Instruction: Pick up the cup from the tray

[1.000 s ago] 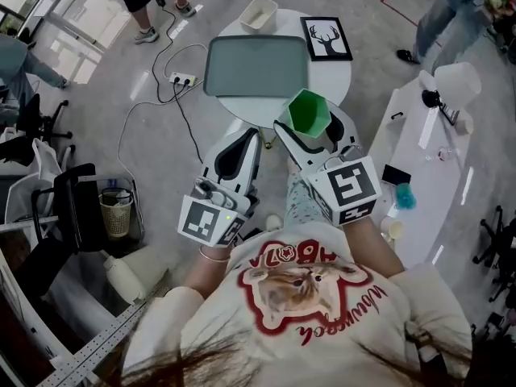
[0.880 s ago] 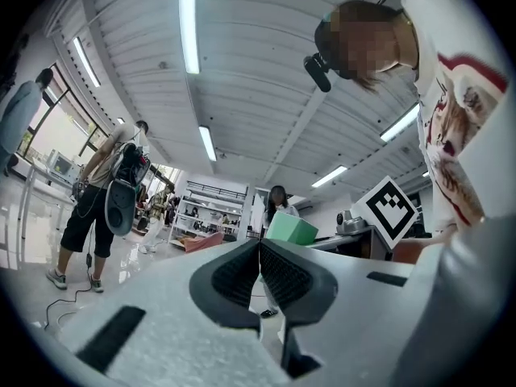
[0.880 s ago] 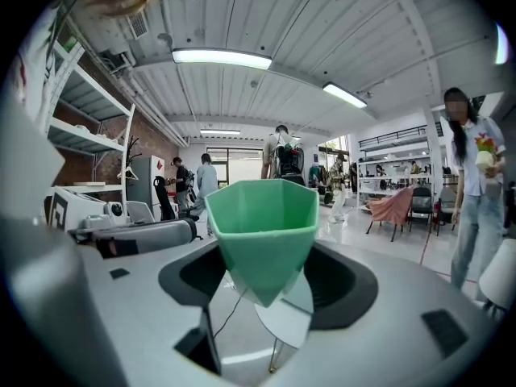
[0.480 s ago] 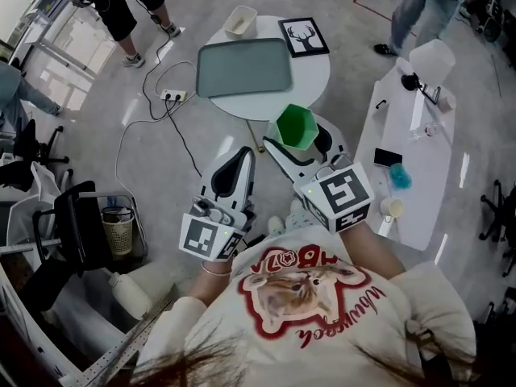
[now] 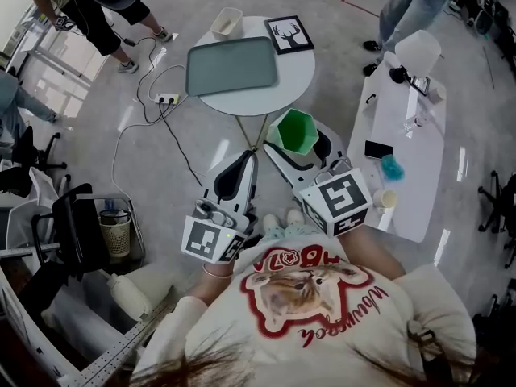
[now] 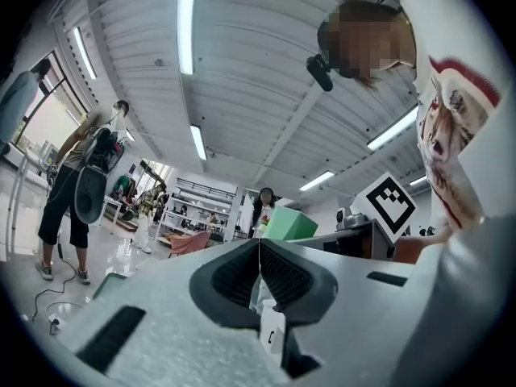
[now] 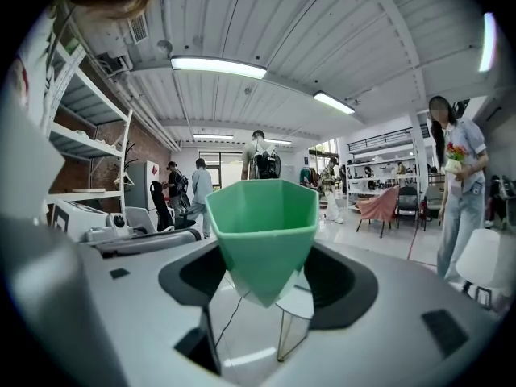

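The green faceted cup (image 5: 296, 130) hangs in the air off the table, with my right gripper (image 5: 295, 147) shut on it. In the right gripper view the cup (image 7: 264, 230) stands upright between the two jaws of that gripper (image 7: 266, 285), which press on its lower sides. The grey-green tray (image 5: 231, 65) lies bare on the round white table (image 5: 297, 71), farther ahead. My left gripper (image 5: 243, 164) floats beside the right one, shut and holding nothing. From the left gripper view its pads (image 6: 277, 274) meet along a thin seam, and the cup (image 6: 290, 223) shows beyond them.
A framed deer picture (image 5: 289, 35) and a small white box (image 5: 226, 21) sit on the round table. A long white desk (image 5: 401, 176) with a phone and lamp stands to the right. A power strip (image 5: 166, 99) with cables lies on the floor; a black chair (image 5: 76, 216) and bin (image 5: 116, 221) at left. People stand around.
The round table and tray have slid up and away in the head view as both grippers drew back from it. The cup stays held in the right gripper.
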Demonstrator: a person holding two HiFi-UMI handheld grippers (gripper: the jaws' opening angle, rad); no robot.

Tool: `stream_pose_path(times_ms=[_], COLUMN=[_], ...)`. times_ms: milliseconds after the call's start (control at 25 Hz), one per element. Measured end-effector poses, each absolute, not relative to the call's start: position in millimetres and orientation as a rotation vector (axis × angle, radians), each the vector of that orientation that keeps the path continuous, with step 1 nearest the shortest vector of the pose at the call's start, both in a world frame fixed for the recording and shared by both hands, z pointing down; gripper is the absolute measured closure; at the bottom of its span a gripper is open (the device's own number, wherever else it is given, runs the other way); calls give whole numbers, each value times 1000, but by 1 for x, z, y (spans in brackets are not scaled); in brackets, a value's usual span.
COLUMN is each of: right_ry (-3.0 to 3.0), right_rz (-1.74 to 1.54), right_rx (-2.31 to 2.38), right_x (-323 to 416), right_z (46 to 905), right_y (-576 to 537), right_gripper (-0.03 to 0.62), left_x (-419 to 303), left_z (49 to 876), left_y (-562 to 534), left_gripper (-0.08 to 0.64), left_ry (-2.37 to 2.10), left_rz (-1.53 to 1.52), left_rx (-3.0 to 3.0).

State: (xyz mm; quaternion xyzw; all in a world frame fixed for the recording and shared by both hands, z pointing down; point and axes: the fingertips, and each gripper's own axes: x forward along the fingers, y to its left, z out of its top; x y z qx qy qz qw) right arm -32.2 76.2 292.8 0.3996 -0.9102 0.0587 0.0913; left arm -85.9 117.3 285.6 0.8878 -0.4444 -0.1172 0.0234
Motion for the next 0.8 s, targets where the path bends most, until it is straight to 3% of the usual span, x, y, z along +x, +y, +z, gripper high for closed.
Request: stream_pose_path(times_ms=[800], right_ry=[-2756], right_rz=[147], right_rx=[1242], right_x=[8], right_z=[279], right_y=[78], right_gripper=[307], left_x=[-60], left_z=[279], left_y=[126], left_gripper=[546], left_ry=[-1463], left_rz=[-332], left_rx=[2731])
